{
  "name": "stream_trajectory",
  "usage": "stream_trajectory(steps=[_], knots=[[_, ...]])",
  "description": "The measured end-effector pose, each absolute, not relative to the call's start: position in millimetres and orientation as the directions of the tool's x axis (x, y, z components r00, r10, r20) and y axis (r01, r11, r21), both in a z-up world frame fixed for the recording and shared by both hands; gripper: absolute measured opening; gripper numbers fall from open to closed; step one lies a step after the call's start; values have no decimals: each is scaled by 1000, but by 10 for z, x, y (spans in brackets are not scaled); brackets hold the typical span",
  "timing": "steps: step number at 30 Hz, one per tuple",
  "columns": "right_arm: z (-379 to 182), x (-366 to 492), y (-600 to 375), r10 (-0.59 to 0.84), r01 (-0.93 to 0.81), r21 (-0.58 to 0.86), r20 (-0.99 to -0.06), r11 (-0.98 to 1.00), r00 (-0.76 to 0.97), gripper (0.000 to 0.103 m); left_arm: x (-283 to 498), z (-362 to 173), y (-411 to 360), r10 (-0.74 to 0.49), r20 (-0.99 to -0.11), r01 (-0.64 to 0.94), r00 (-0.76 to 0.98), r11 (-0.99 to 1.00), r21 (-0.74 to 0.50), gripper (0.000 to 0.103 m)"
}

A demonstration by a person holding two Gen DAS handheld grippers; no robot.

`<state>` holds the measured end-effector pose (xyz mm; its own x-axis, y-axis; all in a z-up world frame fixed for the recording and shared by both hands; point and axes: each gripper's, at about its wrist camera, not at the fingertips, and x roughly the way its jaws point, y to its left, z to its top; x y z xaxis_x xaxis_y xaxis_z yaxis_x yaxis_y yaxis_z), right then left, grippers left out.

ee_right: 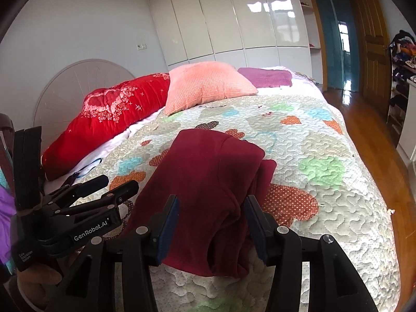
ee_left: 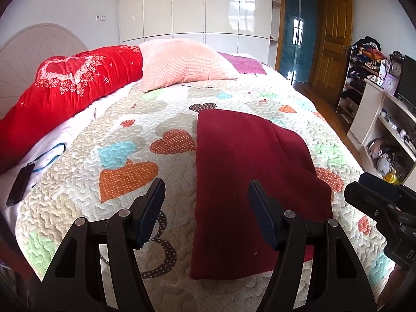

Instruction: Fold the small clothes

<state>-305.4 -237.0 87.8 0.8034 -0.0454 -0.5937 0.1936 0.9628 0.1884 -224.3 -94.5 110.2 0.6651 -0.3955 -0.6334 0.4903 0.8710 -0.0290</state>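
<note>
A dark red garment [ee_left: 241,182] lies folded lengthwise on the heart-patterned quilt [ee_left: 124,135], with a second layer showing along its right side. My left gripper [ee_left: 206,191] is open and empty, held above the garment's near left edge. My right gripper [ee_right: 212,208] is open and empty, held over the garment's [ee_right: 208,176] near end. The right gripper also shows at the right edge of the left wrist view [ee_left: 382,202]. The left gripper shows at the left in the right wrist view [ee_right: 114,186], its jaws apart.
A red bolster [ee_left: 65,91], a pink pillow [ee_left: 182,65] and a purple cloth [ee_left: 244,63] lie at the head of the bed. A black device with a blue strap [ee_left: 19,184] lies at the left. Shelves [ee_left: 384,109] and a wooden floor [ee_right: 364,119] are to the right.
</note>
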Motion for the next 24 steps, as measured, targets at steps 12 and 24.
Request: stream_trajectory(steps=[12,24], knots=[[960,-3119,-2280,-47,184,179,-582,967,812,61,-2349,1205,-790,-405,-607,483,684,875,-39,67],[803,-2997,-2294,-61,210,167,-626,963,777,62,-2320,1128,-791,-384,-617,473,687,881,-21,67]])
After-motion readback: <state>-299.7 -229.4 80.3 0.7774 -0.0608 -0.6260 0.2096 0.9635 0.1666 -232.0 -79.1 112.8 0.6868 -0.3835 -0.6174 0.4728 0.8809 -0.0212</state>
